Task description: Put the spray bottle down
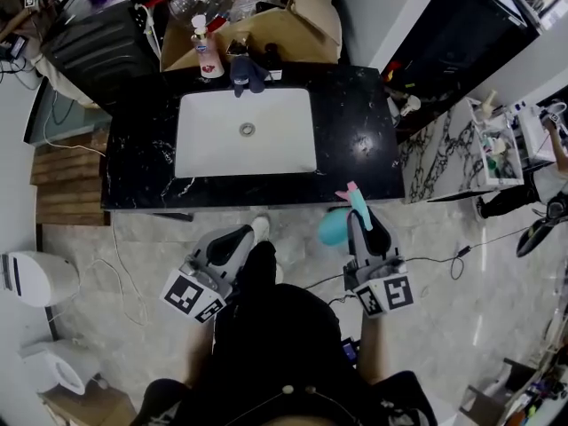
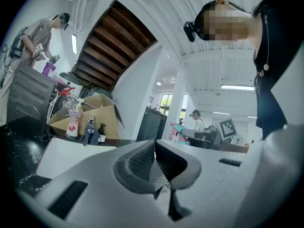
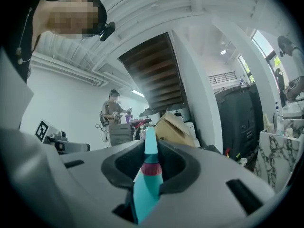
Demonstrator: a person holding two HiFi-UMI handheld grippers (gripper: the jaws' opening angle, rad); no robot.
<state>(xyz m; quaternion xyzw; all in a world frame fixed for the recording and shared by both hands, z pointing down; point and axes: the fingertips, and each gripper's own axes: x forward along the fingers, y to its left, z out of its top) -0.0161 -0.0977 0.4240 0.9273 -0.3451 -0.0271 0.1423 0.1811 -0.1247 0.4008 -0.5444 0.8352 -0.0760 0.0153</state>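
Note:
A teal spray bottle [image 1: 334,227] with a pink trigger hangs in front of the black counter [image 1: 355,149], just off its front right corner. My right gripper [image 1: 362,217] is shut on its neck, pointing level toward the counter. In the right gripper view the bottle [image 3: 147,186] stands up between the jaws, nozzle on top. My left gripper [image 1: 247,233] hovers before the counter's front edge, below the white sink [image 1: 204,153]. Its jaws [image 2: 155,158] are shut with nothing in them.
A pump soap bottle [image 1: 206,56], a dark blue cloth [image 1: 249,74] and a small dark bottle [image 1: 272,56] stand behind the sink. A cardboard box [image 1: 284,25] and black case [image 1: 93,47] lie beyond. A toilet [image 1: 35,278] is left, a marble shelf [image 1: 461,140] right.

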